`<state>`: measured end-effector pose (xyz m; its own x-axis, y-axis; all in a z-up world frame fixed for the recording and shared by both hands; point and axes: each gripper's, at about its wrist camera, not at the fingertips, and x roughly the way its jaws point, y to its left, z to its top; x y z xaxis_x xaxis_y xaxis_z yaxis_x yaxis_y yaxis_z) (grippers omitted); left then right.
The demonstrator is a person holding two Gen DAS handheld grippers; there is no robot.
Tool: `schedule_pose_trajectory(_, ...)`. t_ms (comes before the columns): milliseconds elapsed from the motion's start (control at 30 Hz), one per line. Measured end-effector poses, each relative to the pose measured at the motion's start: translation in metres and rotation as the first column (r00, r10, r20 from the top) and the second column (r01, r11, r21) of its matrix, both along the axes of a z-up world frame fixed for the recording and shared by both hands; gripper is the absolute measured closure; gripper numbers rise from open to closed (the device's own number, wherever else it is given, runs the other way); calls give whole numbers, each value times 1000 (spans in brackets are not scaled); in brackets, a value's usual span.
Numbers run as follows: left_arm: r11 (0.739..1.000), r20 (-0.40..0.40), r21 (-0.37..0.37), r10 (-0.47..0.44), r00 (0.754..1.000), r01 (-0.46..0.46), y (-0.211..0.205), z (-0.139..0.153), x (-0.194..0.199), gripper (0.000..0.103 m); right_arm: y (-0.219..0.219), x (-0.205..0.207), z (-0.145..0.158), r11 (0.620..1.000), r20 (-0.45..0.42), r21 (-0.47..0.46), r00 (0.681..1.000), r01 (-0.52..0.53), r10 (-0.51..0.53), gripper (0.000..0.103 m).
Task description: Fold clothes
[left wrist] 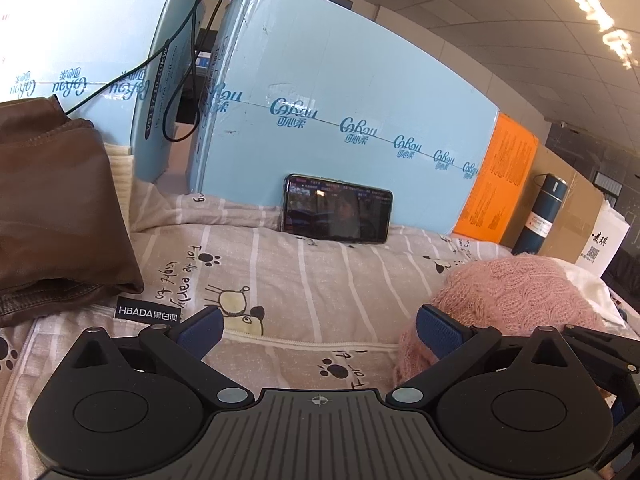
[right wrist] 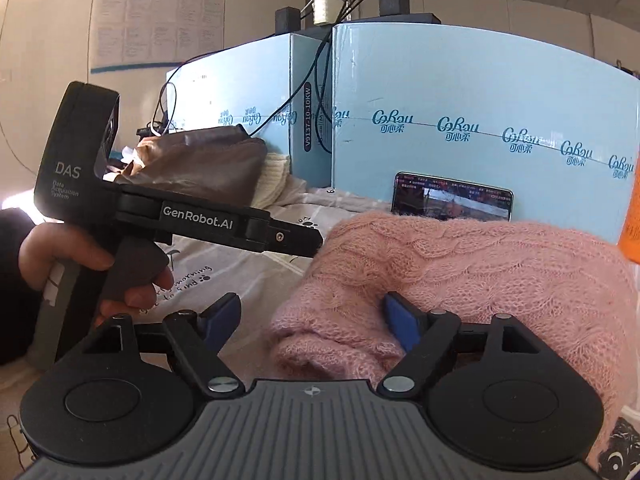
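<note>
A pink cable-knit sweater (right wrist: 472,264) lies bunched on the patterned sheet (right wrist: 248,268). My right gripper (right wrist: 312,318) is open around its near rolled edge, and the right blue pad (right wrist: 400,322) presses into the knit. My left gripper (right wrist: 308,242), held by a hand (right wrist: 80,256), comes in from the left with its tip at the sweater's left edge. In the left wrist view the left gripper (left wrist: 320,328) is open over the sheet (left wrist: 304,280), with the sweater (left wrist: 512,292) just beyond its right finger (left wrist: 434,330).
A folded brown leather garment (left wrist: 56,208) rests on a cream knit (left wrist: 120,172) at the left. Light blue boxes (left wrist: 340,92) wall off the back, with a phone (left wrist: 338,210) leaning on them. An orange box (left wrist: 504,184) and a dark flask (left wrist: 546,212) stand back right.
</note>
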<state>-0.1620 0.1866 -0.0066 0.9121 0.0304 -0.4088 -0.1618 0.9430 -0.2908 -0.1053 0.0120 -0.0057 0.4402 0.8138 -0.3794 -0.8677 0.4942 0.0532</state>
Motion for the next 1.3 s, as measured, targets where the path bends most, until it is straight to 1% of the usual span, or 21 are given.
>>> schedule_pose_trajectory(133, 997, 77, -72, 0, 997, 5, 8, 3, -8, 0, -35, -4, 21, 982, -54, 178, 995, -69, 80, 22)
schedule_pose_trajectory(200, 992, 120, -121, -21, 993, 36, 13, 5, -12, 0, -59, -7, 34, 959, -19, 273, 996, -79, 87, 11)
schedule_pose_trajectory(267, 976, 154, -182, -89, 984, 117, 12, 8, -15, 0, -84, -5, 43, 935, 1, 351, 999, -47, 50, 6)
schedule_pose_trajectory(300, 965, 168, -211, -123, 978, 157, 12, 9, -16, 0, -95, -1, 44, 926, -16, 377, 999, -20, 28, 5)
schedule_pose_trajectory(367, 945, 155, -250, -177, 972, 212, 4, 10, -17, 0, -116, 12, 39, 906, -109, 419, 994, 65, -21, 5)
schedule_pose_trajectory(433, 931, 134, -261, -228, 964, 256, -11, 8, -21, 0, -132, 26, 29, 877, -211, 465, 977, 121, -23, 5)
schedule_pose_trajectory(533, 934, 98, -216, -269, 958, 285, -36, 7, -23, 0, -151, 44, 12, 830, -351, 528, 936, 181, 19, 5)
schedule_pose_trajectory(600, 938, 69, -188, -284, 956, 293, -47, 6, -20, 0, -154, 44, 11, 821, -355, 539, 935, 187, 20, 5)
schedule_pose_trajectory(633, 940, 53, -175, -288, 956, 293, -52, 5, -18, 1, -154, 42, 11, 825, -352, 532, 936, 190, 11, 5)
schedule_pose_trajectory(700, 947, 25, -140, -289, 957, 289, -60, 4, -13, 23, -154, 39, 10, 832, -347, 518, 938, 197, -6, 5)
schedule_pose_trajectory(733, 951, 13, -120, -286, 958, 286, -63, 4, -10, 57, -153, 37, 10, 836, -344, 511, 939, 200, -15, 5)
schedule_pose_trajectory(767, 954, 3, -99, -283, 959, 282, -66, 4, -7, 76, -153, 36, 10, 839, -341, 505, 940, 204, -23, 5)
schedule_pose_trajectory(800, 958, 13, -76, -277, 961, 278, -68, 6, -5, 78, -153, 34, 9, 842, -338, 498, 941, 207, -32, 5)
schedule_pose_trajectory(900, 965, 77, -26, -257, 963, 260, -68, 19, 0, 78, -156, 34, 8, 834, -344, 504, 938, 224, -44, 5)
schedule_pose_trajectory(967, 973, 92, -7, -229, 969, 231, -64, 24, 7, 76, -158, 35, 7, 829, -348, 511, 937, 226, -40, 5)
schedule_pose_trajectory(1033, 978, 19, -19, -206, 978, 207, -60, 16, 14, 74, -158, 36, 7, 830, -352, 513, 936, 218, -28, 5)
schedule_pose_trajectory(1100, 982, -61, -45, -187, 981, 184, -56, 4, 19, 73, -158, 37, 6, 831, -355, 515, 935, 210, -16, 5)
schedule_pose_trajectory(1133, 981, -75, -66, -188, 979, 183, -54, 1, 17, 73, -158, 37, 6, 832, -357, 515, 934, 206, -10, 5)
schedule_pose_trajectory(1200, 979, -63, -76, -195, 979, 190, -52, 3, 12, 68, -159, 38, 6, 833, -361, 517, 933, 198, 2, 5)
schedule_pose_trajectory(1233, 980, -52, -61, -192, 980, 189, -52, 7, 10, 64, -159, 39, 5, 833, -362, 518, 932, 194, 8, 5)
schedule_pose_trajectory(1300, 985, -4, -26, -173, 985, 173, -52, 18, 5, 40, -158, 39, 5, 835, -366, 518, 931, 186, 20, 5)
